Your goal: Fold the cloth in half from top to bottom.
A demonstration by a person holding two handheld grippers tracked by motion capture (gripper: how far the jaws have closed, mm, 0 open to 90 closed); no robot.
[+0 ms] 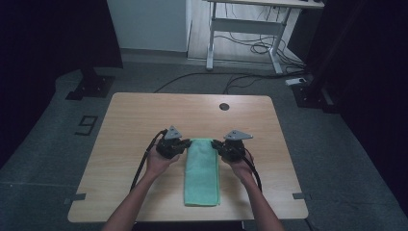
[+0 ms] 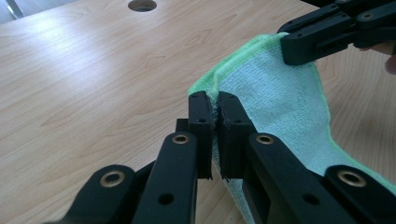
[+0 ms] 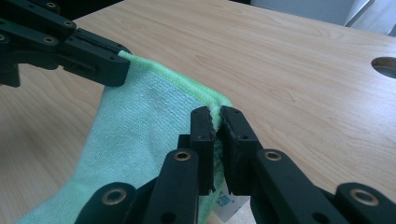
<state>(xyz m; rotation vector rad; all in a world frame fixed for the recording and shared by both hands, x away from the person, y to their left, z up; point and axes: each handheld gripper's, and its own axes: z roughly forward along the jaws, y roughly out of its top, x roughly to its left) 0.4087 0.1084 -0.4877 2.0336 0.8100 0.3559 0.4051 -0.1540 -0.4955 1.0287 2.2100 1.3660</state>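
Green towel (image 1: 202, 171) lies folded in a long strip on the near middle of the wooden table (image 1: 130, 120). The left gripper (image 1: 185, 144) and right gripper (image 1: 217, 145) each pinch a far corner, jaws clamped on cloth. The step looks like a fold: lifting both corners evenly comes next. Bare tabletop lies all around; the cable hole (image 1: 224, 106) sits well beyond.

Towel (image 1: 202, 171) on table (image 1: 134, 120), betw. grippers
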